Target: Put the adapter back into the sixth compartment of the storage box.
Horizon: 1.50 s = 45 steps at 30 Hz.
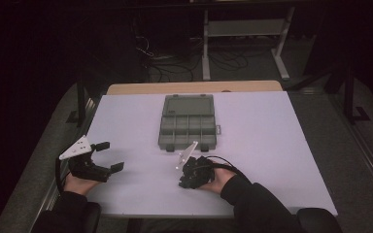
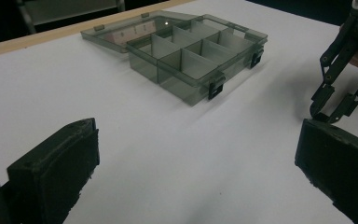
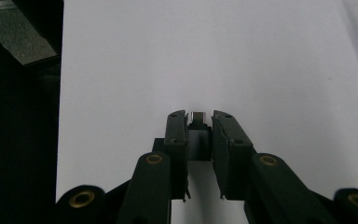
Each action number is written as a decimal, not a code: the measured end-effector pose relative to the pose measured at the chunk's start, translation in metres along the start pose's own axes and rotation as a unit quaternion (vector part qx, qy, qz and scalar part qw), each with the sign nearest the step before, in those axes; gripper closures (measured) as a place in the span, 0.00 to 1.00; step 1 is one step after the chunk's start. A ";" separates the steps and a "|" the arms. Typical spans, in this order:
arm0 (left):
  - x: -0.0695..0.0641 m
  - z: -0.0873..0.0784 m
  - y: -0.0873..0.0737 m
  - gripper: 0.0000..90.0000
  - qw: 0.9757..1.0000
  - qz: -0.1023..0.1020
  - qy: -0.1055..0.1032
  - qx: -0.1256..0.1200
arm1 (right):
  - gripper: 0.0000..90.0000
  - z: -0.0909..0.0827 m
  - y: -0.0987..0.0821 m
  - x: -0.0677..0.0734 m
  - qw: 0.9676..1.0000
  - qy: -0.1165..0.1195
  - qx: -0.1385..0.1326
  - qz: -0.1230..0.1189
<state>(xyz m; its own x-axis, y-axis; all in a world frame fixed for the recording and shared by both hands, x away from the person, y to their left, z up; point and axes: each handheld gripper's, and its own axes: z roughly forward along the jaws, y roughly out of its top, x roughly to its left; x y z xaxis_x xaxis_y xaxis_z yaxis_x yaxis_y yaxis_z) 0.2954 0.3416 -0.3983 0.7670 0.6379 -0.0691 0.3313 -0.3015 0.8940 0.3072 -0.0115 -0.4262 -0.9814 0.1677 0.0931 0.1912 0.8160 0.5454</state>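
Dim room, cables on the floor beyond, and a pale tabletop (image 1: 272, 145) under the camera. Ahead of both tools sits a smoky clear organizer box (image 1: 188, 122), lid folded flat away from the person, dividers showing, compartments looking empty.

The right tool (image 3: 199, 122) is the busy one: its jaws are pinched nearly together on a small metal piece (image 3: 198, 116), a short shiny bit held right at the tips, with bare tabletop below it. In the high view this tool (image 1: 189, 178) hangs just short of the box's near edge and its two latches. What the piece is exactly, I cannot tell; it is too small.

The left tool (image 1: 108, 155) waits off to the side, jaws spread wide, nothing between them; from its own camera the box (image 2: 186, 56) lies ahead and the other tool (image 2: 328, 109) off to its right.

My read: the piece is headed for a compartment. To do that well, carry it level over the near wall, centre it above one cell, come down between the dividers and only then let go; a light piece may bounce off a divider if dropped high.

The piece seems to lie crosswise between the pads, though its long axis is hard to judge. The box runs its long side away from the tools, hinge at the far end.
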 end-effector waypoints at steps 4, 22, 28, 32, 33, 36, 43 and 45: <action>0.000 0.000 0.000 0.00 1.000 0.000 0.000 0.000 | 0.84 -0.005 0.001 -0.001 1.000 -0.002 -0.005 0.001; 0.001 0.001 0.000 0.00 1.000 0.000 -0.001 0.002 | 0.84 -0.027 0.009 -0.008 1.000 -0.012 -0.021 0.002; 0.001 0.001 0.000 0.00 1.000 0.000 -0.001 0.002 | 0.84 -0.032 0.013 -0.012 1.000 -0.014 -0.022 0.003; 0.000 0.001 0.000 0.00 1.000 0.000 -0.001 0.001 | 0.84 -0.036 0.016 -0.017 1.000 -0.016 -0.026 0.004; 0.000 0.001 0.000 0.00 1.000 0.000 -0.001 0.001 | 0.84 -0.036 0.016 -0.017 1.000 -0.016 -0.026 0.004; 0.000 0.001 0.001 0.00 1.000 -0.001 -0.002 0.000 | 0.84 -0.039 0.019 -0.020 0.999 -0.018 -0.028 0.004; 0.001 0.001 0.001 0.00 1.000 0.000 -0.003 0.001 | 0.84 -0.045 0.025 -0.024 0.999 -0.021 -0.029 0.002; 0.001 0.001 0.001 0.00 1.000 -0.001 -0.002 0.001 | 0.84 -0.047 0.028 -0.026 0.999 -0.021 -0.029 0.002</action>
<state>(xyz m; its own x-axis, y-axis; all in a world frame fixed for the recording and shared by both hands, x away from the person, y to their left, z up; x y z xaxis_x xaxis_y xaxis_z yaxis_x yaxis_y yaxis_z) 0.2970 0.3408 -0.3983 0.7693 0.6348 -0.0722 0.3330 -0.3019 0.8933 0.3371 -0.0185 -0.3744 -0.9790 0.1947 0.0597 0.1917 0.7819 0.5933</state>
